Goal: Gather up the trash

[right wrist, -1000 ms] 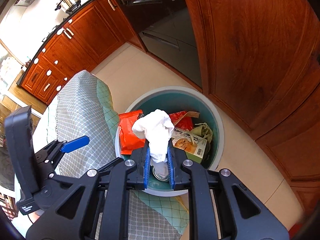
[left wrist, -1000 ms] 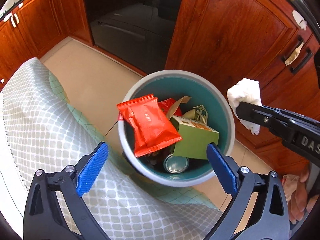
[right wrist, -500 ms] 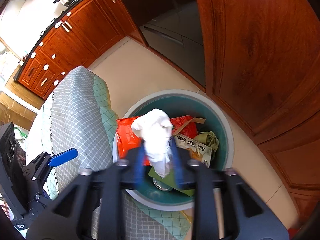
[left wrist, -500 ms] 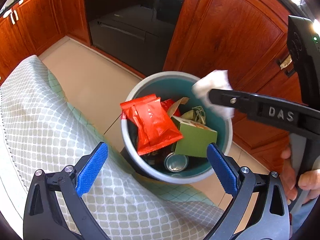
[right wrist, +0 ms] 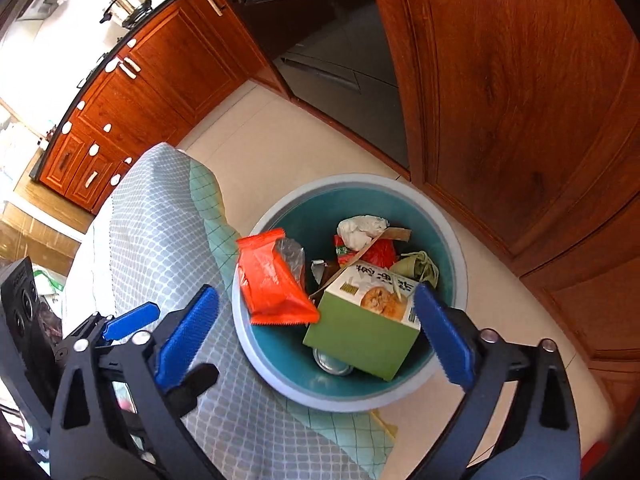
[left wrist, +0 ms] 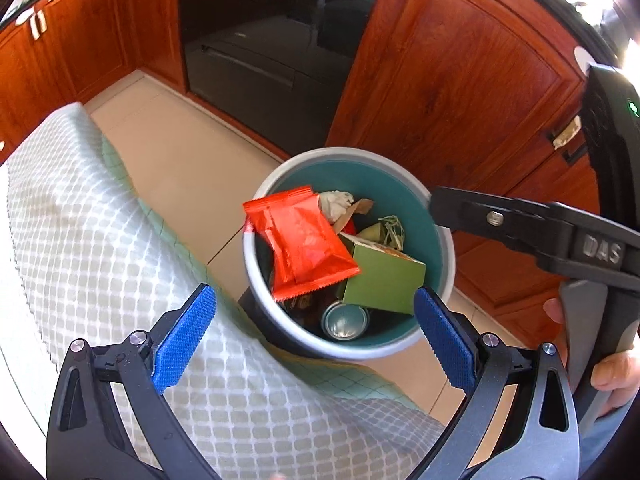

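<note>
Right gripper (right wrist: 316, 330): fingers have just swung wide apart, nothing between them, hovering above the bin's near rim. Looks like a release made right over the opening so the tissue would drop inside.
Left gripper (left wrist: 316, 334): fingers spread too, empty, poised just short of the bin. Free for the next pickup, by the look of it.
Table (right wrist: 160, 248): draped in a pale checked cloth, its edge hanging just beside the bin on the left. A handy spot for dropping rubbish off the table.
Bin (right wrist: 456, 240): teal inside, grey rim, standing on the floor.
Crumpled tissue (right wrist: 362, 230): there it is, lying at the far side of the pile, inside the bin.
Other trash: orange wrapper (right wrist: 270, 280) leaning on the left wall, green carton (right wrist: 364, 332) near, a tin (left wrist: 345, 320) beneath.
Floor (right wrist: 280, 136): pale tiles.
Room: red-brown wooden cabinets (right wrist: 520, 80) close on the right, a dark oven front (left wrist: 272, 48) beyond, a pot (right wrist: 130, 0) on the far counter.
</note>
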